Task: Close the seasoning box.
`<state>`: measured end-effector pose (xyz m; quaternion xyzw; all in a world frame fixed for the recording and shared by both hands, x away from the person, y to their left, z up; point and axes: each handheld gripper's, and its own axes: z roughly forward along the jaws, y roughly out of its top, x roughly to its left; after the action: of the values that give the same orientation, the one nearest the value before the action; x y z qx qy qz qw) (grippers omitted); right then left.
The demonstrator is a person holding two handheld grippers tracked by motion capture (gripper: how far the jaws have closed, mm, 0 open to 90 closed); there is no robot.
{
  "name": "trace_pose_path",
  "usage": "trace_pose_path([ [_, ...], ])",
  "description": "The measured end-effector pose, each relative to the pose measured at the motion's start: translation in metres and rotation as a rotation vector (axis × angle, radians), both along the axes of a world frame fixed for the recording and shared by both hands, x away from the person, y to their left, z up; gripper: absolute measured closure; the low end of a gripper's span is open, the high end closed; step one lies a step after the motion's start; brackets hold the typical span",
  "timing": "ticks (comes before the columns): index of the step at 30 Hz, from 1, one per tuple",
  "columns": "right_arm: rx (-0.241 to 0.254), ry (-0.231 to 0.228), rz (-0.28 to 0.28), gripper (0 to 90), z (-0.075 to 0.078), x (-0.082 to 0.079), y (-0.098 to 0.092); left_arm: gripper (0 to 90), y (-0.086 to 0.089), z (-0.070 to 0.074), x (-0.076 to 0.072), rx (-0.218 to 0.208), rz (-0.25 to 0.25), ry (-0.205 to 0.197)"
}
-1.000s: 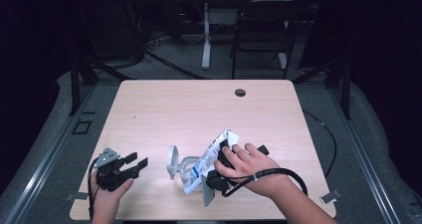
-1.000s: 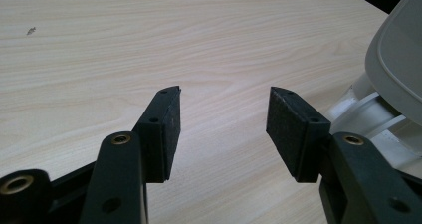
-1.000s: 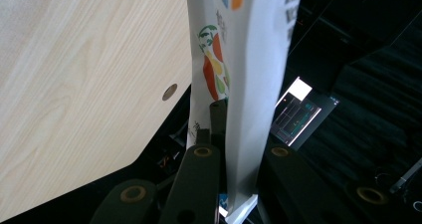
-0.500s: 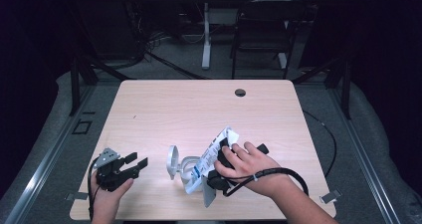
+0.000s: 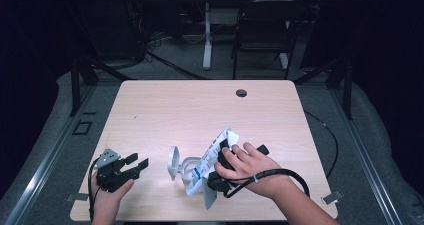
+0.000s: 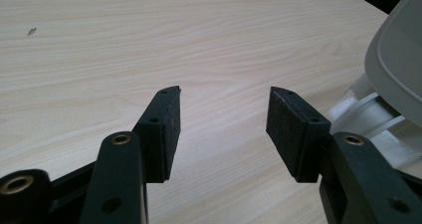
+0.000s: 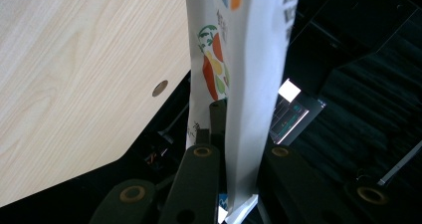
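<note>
While pouch [image 5: 212,157] clamped — white dispenser [image 5: 181,167] alongside

Light wood-grain rectangular table [image 5: 165,115], rounded corners. Small round dark grommet hole [image 5: 241,93] in the tabletop near its far edge, right of centre; the hole also shows in the right gripper view [image 7: 159,88]. Tiny dark speck [image 6: 32,31] on the tabletop, far left in the left gripper view.

Grey carpeted floor [image 5: 365,135] around the table. Dark metal-framed chair [image 5: 260,40] behind the far edge. White upright post on a foot [image 5: 206,35] just left of the chair. Black cables [image 5: 160,60] run loose across the floor behind the table.
</note>
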<state>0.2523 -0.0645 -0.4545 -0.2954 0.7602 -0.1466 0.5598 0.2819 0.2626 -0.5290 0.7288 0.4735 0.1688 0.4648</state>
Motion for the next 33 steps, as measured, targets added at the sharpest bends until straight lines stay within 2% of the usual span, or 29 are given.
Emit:
trace_pose_path([
  [1, -0.001, 0.000, 0.021, 88.5, -0.0001, 0.0015, -0.0002, 47.8, 0.0000, 0.0000, 0.0000, 0.000, 0.000, 0.000],
  [12, -0.004, -0.001, -0.010, 88.6, -0.0031, 0.0001, -0.0006, 47.8, 0.0000, 0.0000, 0.0001, 0.001, -0.001, 0.000],
  [13, -0.009, -0.006, 0.009, 88.6, -0.0029, 0.0007, -0.0003, 47.8, 0.0001, 0.0000, 0.0001, 0.000, 0.000, 0.000],
  [15, -0.011, -0.009, 0.001, 88.6, -0.0029, -0.0001, 0.0002, 47.7, 0.0001, -0.0001, 0.0001, 0.000, 0.000, 0.000],
  [17, -0.002, -0.003, 0.029, 88.6, -0.0037, 0.0024, -0.0009, 47.8, 0.0001, -0.0003, 0.0002, -0.001, 0.001, -0.002],
  [21, -0.005, -0.012, 0.005, 88.6, -0.0040, 0.0007, -0.0009, 47.8, 0.0004, -0.0004, 0.0001, -0.001, 0.005, 0.000],
  [22, -0.005, -0.010, 0.024, 88.7, -0.0038, 0.0018, -0.0012, 47.8, 0.0005, -0.0003, 0.0001, -0.001, 0.003, 0.001],
  [24, -0.005, -0.018, 0.018, 88.7, -0.0040, 0.0011, -0.0014, 47.8, 0.0003, -0.0004, 0.0003, -0.001, 0.003, 0.000],
  [27, -0.006, -0.021, -0.010, 88.7, -0.0035, -0.0009, -0.0009, 47.7, 0.0000, -0.0008, 0.0004, 0.000, 0.003, 0.000],
  [28, 0.017, -0.004, -0.002, 88.7, -0.0053, 0.0006, -0.0027, 47.8, -0.0001, -0.0010, 0.0004, -0.001, 0.004, 0.001],
  [30, 0.007, -0.014, -0.012, 88.7, -0.0049, -0.0010, -0.0020, 47.7, -0.0003, -0.0015, 0.0006, 0.000, 0.004, 0.001],
  [33, 0.026, 0.007, -0.024, 88.7, -0.0057, -0.0005, -0.0033, 47.8, -0.0006, -0.0021, 0.0009, 0.001, 0.000, 0.003],
])
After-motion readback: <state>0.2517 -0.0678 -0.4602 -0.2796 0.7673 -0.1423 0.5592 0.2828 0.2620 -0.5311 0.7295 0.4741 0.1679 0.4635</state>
